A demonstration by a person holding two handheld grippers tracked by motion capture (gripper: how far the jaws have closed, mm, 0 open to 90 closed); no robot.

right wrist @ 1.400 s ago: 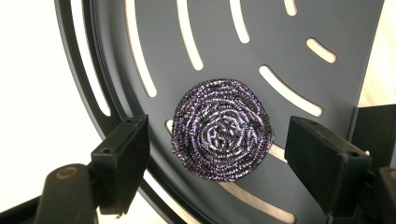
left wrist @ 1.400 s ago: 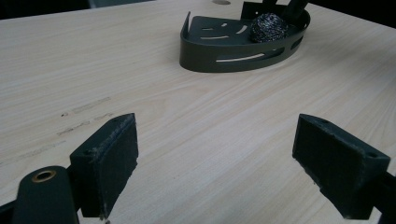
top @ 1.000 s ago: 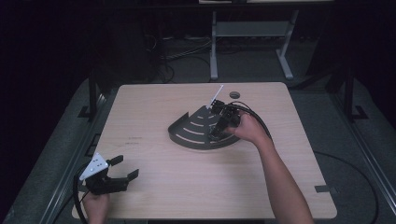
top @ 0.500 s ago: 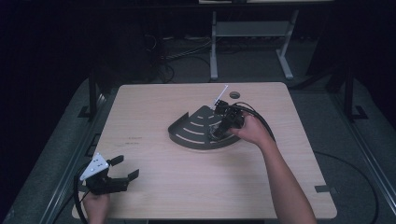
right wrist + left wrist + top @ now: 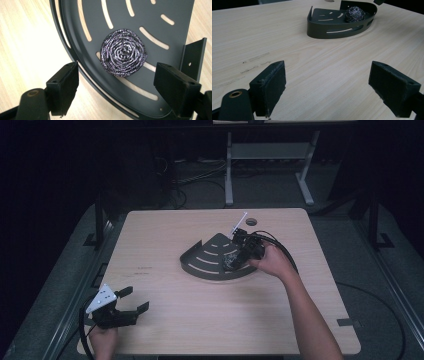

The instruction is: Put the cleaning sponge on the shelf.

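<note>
A dark quarter-round corner shelf (image 5: 212, 260) with slotted floor sits on the wooden table (image 5: 200, 320), toward its far middle. In the high view the right gripper (image 5: 235, 262) hangs over the shelf's right part, held by the person's right hand (image 5: 272, 262), and hides most of what lies under it. The right gripper view looks straight down there: a round steel wool scourer (image 5: 123, 55) lies on the shelf floor, between the two black jaws, which stand wide apart and touch nothing; the left jaw is over the shelf's curved rim, the right one near the straight side wall. The left gripper view gives the side look: the scourer (image 5: 354, 14) rests as a ball in the shelf (image 5: 337, 21), toward its right end, low wall around it.

The left gripper (image 5: 131, 306) is at the near left corner of the table, well apart from the shelf, held in the left hand (image 5: 104, 340); its jaws are spread wide with bare tabletop between them.

Against the picture a second ago, the right gripper has drawn slightly back toward the person along the shelf's right part; the left gripper stays where it was, jaws the same
</note>
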